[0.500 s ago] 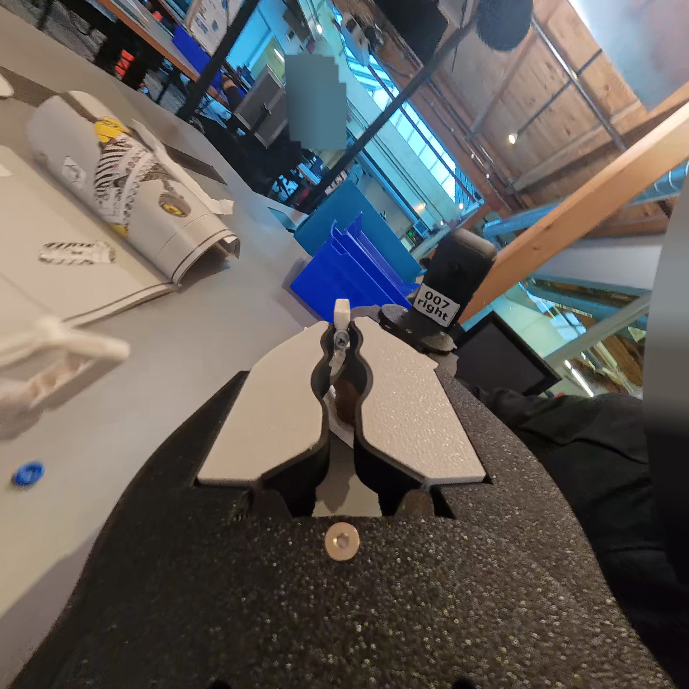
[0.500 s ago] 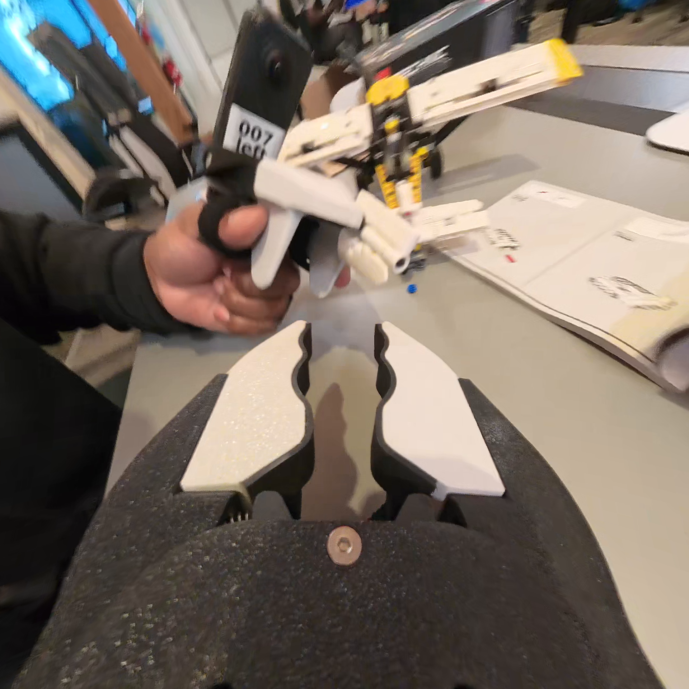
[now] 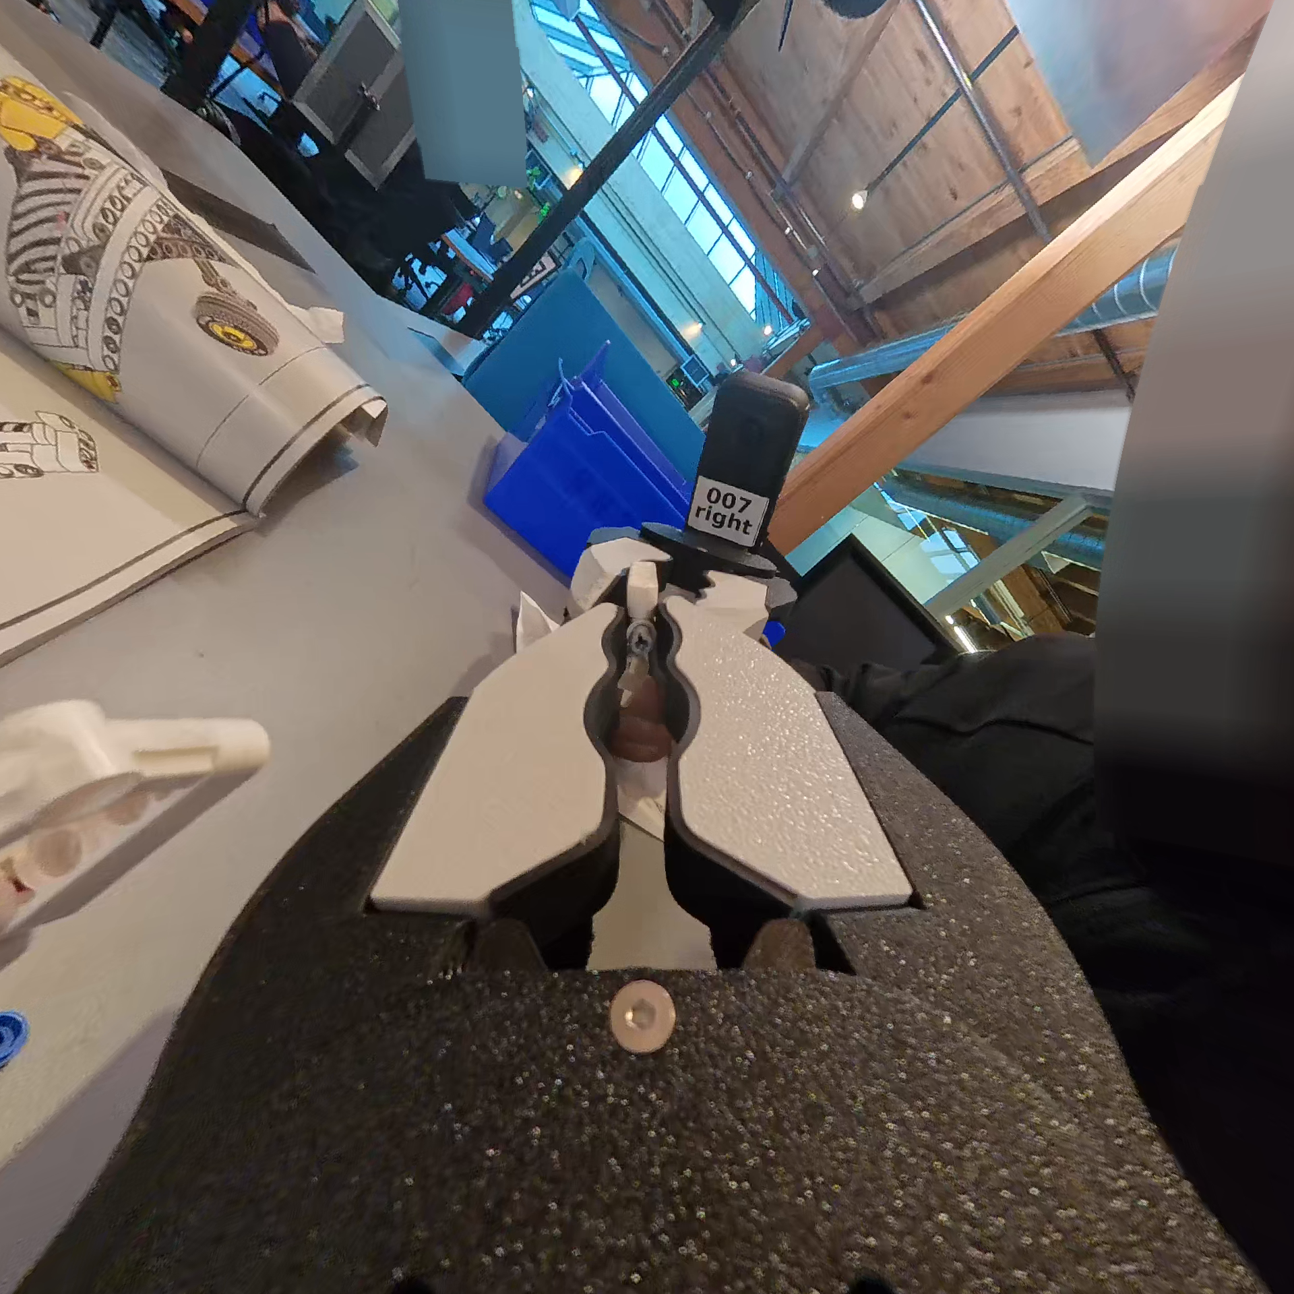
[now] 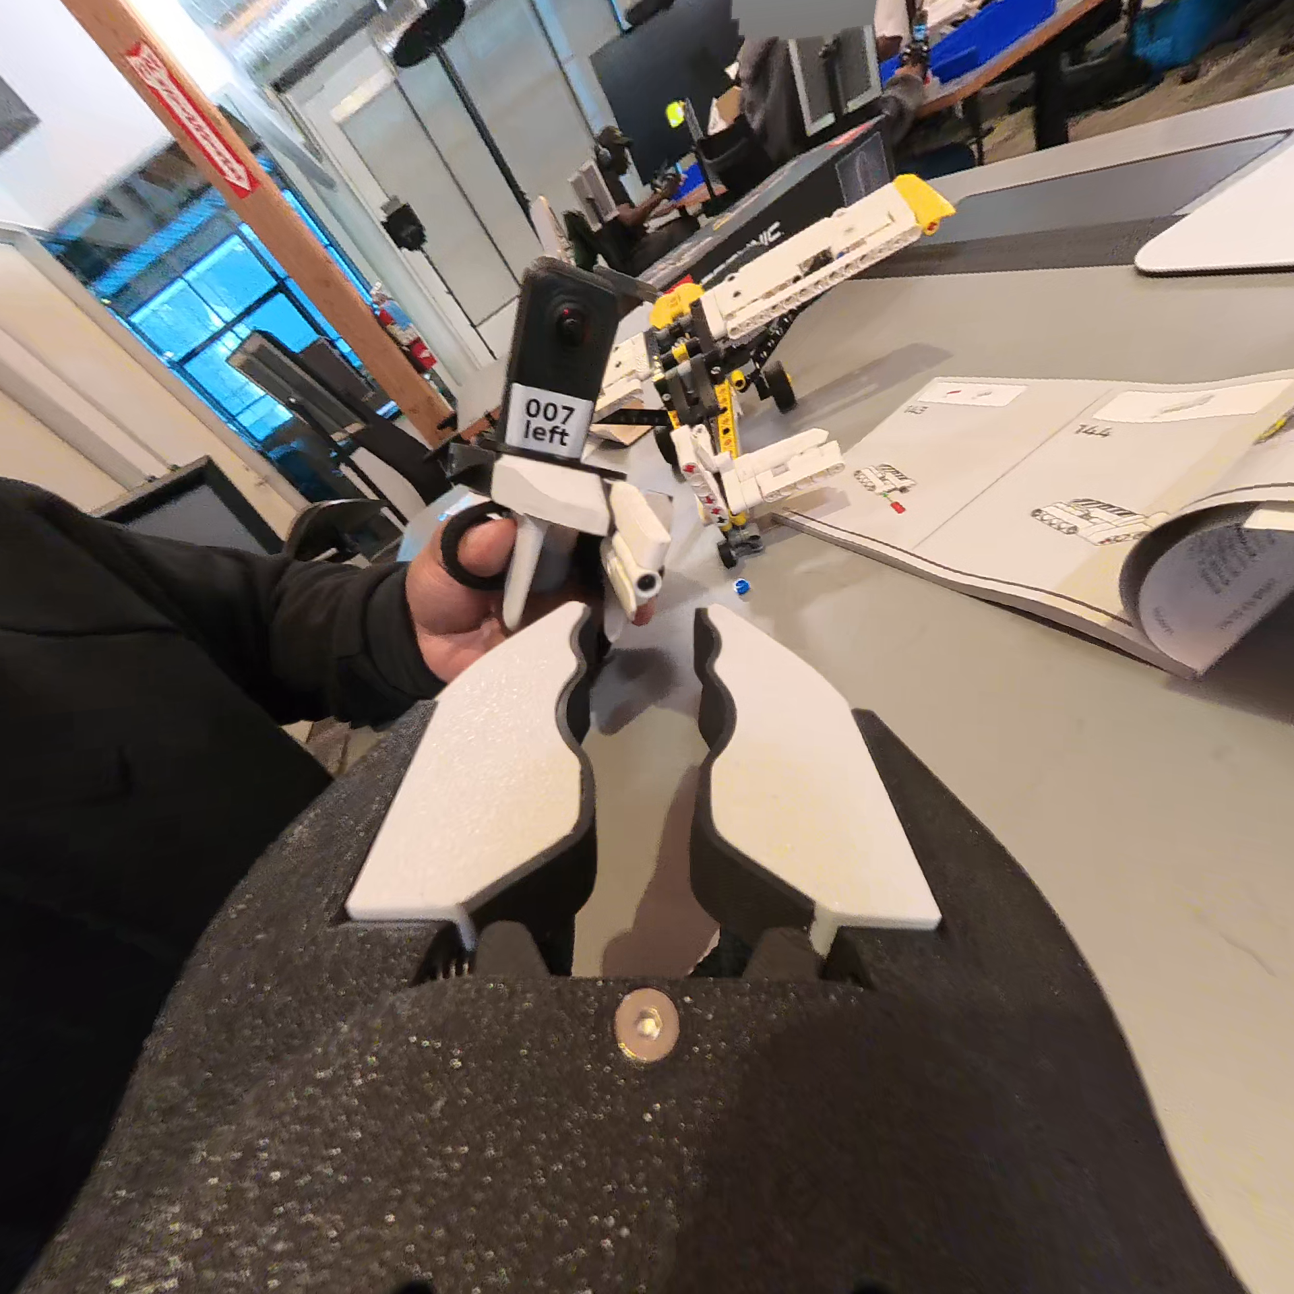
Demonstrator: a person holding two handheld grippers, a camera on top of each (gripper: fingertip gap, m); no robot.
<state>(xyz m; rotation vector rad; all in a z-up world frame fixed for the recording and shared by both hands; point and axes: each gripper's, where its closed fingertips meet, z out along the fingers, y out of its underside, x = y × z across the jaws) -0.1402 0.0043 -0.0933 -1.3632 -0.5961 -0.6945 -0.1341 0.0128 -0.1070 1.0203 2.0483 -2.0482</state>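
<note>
White small brick piece [image 3: 641, 595] with grey pin, pinched in left gripper [image 3: 641, 630] jaws, clenched on it, long axis running along the fingers, tip poking out at 12 o'clock. Right gripper [image 4: 641, 630] jaws released, nothing between them, only grey bench [image 4: 980, 735] showing through the gap. Left gripper seen at 11 o'clock from right jaws, just beyond their tips, facing them nose to nose. Brick crane model [image 4: 756, 364] at 1 o'clock, open instruction booklet [image 4: 1050, 490] at 2 o'clock, loose blue stud [image 4: 742, 587] near the right tip.
</note>
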